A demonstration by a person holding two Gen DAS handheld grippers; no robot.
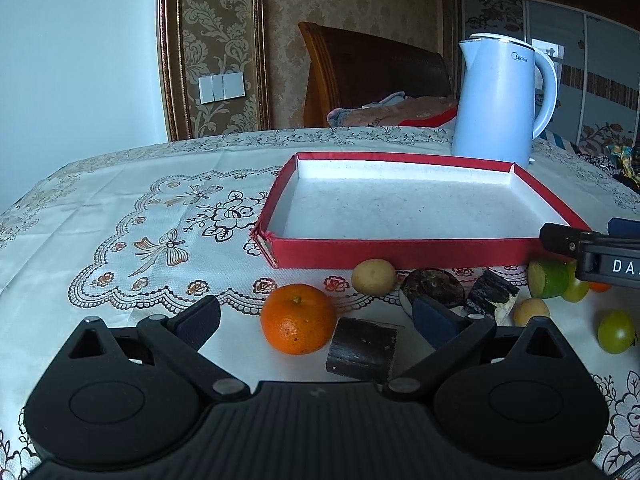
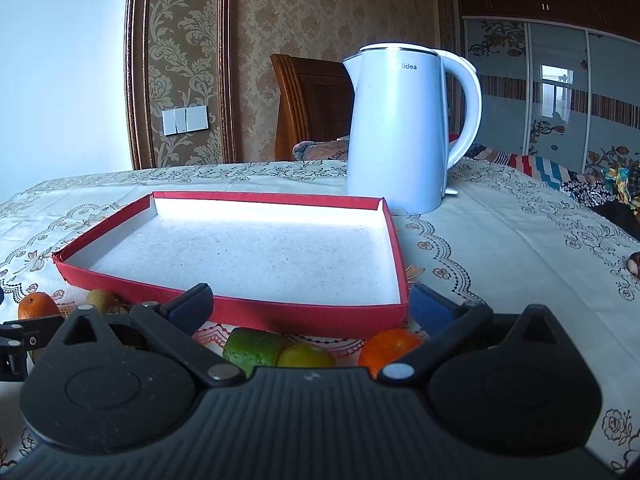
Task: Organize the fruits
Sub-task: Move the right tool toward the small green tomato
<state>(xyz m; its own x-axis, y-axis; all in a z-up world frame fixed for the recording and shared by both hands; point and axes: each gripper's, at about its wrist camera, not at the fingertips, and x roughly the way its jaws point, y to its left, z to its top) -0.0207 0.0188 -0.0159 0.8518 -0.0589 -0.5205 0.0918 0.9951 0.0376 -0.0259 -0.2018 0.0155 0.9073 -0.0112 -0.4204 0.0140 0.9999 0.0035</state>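
Note:
A shallow red tray point(image 1: 400, 249) point(image 2: 280, 314) with a white inside lies on the tablecloth, nothing in it. Fruits lie along its near side. In the left wrist view my left gripper point(image 1: 316, 318) stands open around an orange mandarin point(image 1: 298, 319) and a dark cut piece point(image 1: 362, 349). Beyond them are a yellow fruit point(image 1: 374, 276), a dark round fruit point(image 1: 432, 286), a green lime piece point(image 1: 548, 278) and a green round fruit point(image 1: 616, 331). My right gripper point(image 2: 312, 304) is open above a green piece point(image 2: 256, 346), a yellow-green fruit point(image 2: 306, 356) and a mandarin point(image 2: 390, 344).
A white electric kettle point(image 1: 500, 100) point(image 2: 396, 128) stands just behind the tray. A wooden chair point(image 1: 360, 72) with cloth on it is behind the table. The right gripper's side point(image 1: 592, 252) enters the left wrist view at the right edge. A small dark fruit point(image 2: 634, 262) lies far right.

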